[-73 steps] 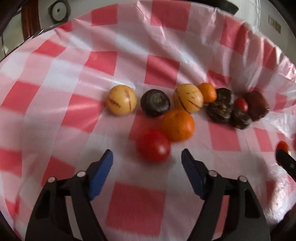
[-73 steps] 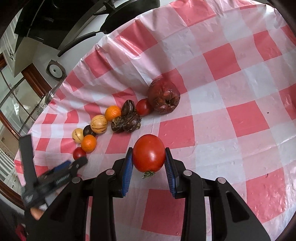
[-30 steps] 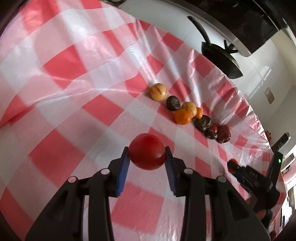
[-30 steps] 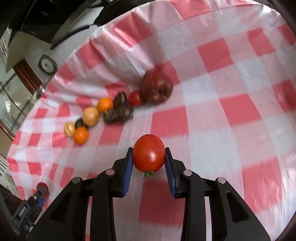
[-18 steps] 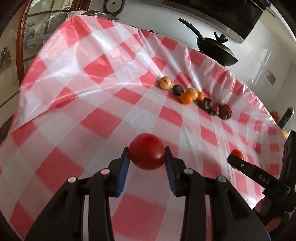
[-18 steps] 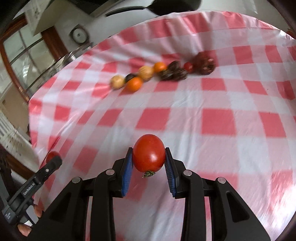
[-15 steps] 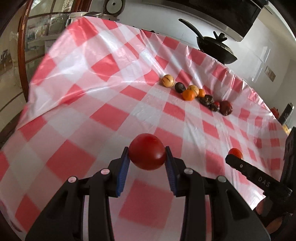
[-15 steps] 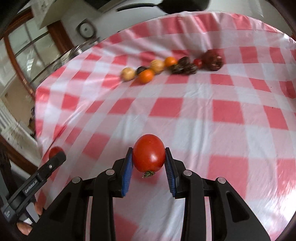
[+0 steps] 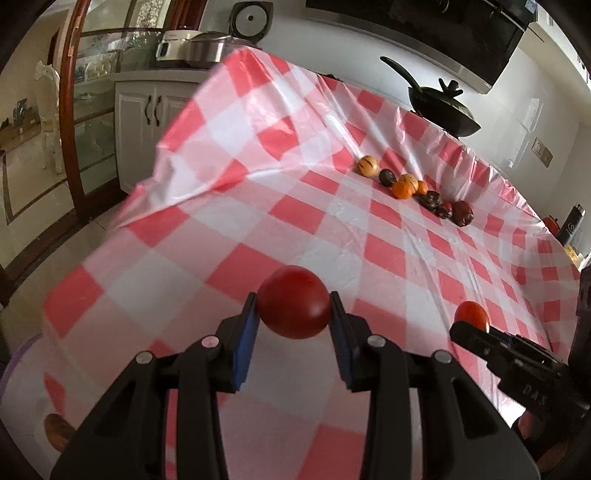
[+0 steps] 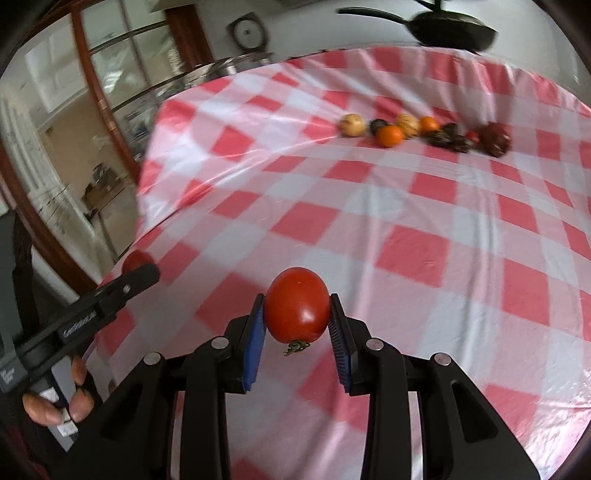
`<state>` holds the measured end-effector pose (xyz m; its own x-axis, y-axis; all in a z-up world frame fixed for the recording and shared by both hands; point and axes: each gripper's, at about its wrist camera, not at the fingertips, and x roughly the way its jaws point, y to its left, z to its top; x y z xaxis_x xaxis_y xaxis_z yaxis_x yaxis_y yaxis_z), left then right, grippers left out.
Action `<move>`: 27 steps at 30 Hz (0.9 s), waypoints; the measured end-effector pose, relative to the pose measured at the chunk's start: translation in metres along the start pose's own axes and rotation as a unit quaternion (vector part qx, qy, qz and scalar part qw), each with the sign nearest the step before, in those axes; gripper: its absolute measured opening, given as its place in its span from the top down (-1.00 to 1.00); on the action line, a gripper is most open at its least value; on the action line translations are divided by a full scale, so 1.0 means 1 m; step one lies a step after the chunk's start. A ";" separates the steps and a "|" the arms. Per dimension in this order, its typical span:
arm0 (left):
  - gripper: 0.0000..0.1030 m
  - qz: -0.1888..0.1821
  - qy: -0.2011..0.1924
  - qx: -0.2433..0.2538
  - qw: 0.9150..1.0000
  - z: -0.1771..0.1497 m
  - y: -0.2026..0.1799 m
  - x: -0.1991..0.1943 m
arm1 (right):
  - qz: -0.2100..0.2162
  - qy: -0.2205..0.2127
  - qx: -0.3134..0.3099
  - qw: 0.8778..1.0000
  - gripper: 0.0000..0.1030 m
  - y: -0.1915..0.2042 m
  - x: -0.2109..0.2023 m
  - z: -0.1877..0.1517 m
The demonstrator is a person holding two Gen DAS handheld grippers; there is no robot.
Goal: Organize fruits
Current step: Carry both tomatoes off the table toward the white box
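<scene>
far fruit row blurred, pan cropped

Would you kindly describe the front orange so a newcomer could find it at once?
On the checked tablecloth, a row of fruit lies near the far edge. The front orange sits just forward of that row, beside a striped yellow fruit; it is the brightest plain orange ball.

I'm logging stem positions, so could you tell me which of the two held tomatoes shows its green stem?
The tomato in the right gripper: its green stem hangs below. The left gripper holds a darker tomato with no stem showing.
</scene>
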<state>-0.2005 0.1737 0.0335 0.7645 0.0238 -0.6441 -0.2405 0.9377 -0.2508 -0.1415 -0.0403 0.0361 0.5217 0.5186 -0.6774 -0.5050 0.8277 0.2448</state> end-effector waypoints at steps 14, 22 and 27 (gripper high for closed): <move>0.27 0.036 -0.002 -0.014 0.999 -0.031 0.069 -0.041 | 0.059 0.006 -0.115 0.992 0.35 0.089 0.001 -0.033; 0.27 0.095 -0.031 -0.024 0.995 -0.042 0.121 -0.083 | 0.117 0.011 -0.211 0.970 0.35 0.147 -0.001 -0.065; 0.27 0.139 -0.021 -0.045 0.989 -0.061 0.169 -0.102 | 0.161 0.034 -0.270 0.949 0.35 0.187 0.009 -0.089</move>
<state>-0.3555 0.3090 0.0122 0.6854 0.2932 -0.6665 -0.4956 0.8584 -0.1321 -0.2923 0.0997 0.0138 0.2436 0.6956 -0.6759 -0.9187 0.3889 0.0691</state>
